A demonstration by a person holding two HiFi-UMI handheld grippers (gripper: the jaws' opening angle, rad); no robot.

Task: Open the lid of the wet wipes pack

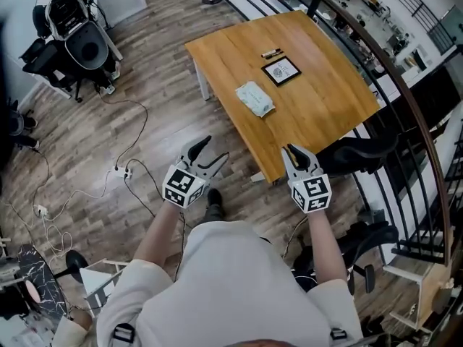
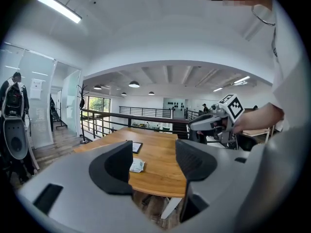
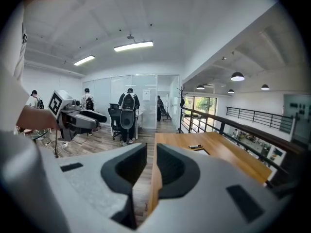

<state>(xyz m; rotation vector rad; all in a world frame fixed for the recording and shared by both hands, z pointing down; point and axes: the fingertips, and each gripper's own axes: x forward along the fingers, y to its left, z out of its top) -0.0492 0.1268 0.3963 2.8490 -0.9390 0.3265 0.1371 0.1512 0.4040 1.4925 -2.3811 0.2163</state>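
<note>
While the person stands on the wood-plank floor short of the table's near corner, both bare forearms reach forward from white short sleeves, elbows bent, each hand hidden behind its gripper's marker cube. The left gripper is held over the floor, pointing slightly downward toward the rectangular honey-coloured wooden table. Its dark padded jaws stand wide apart with nothing between them. The right gripper hovers at the table's near edge, tilted a little lower. Its jaws leave only a narrow slit, through which floor and table edge show, and it grips nothing.

The pale, soft white-and-green wet wipes pack lies flat near the table's middle, well apart from both grippers, its lid shut. Beyond it lie a black-framed square card and a dark slim pen. A black office chair sits just right of the right gripper.
</note>
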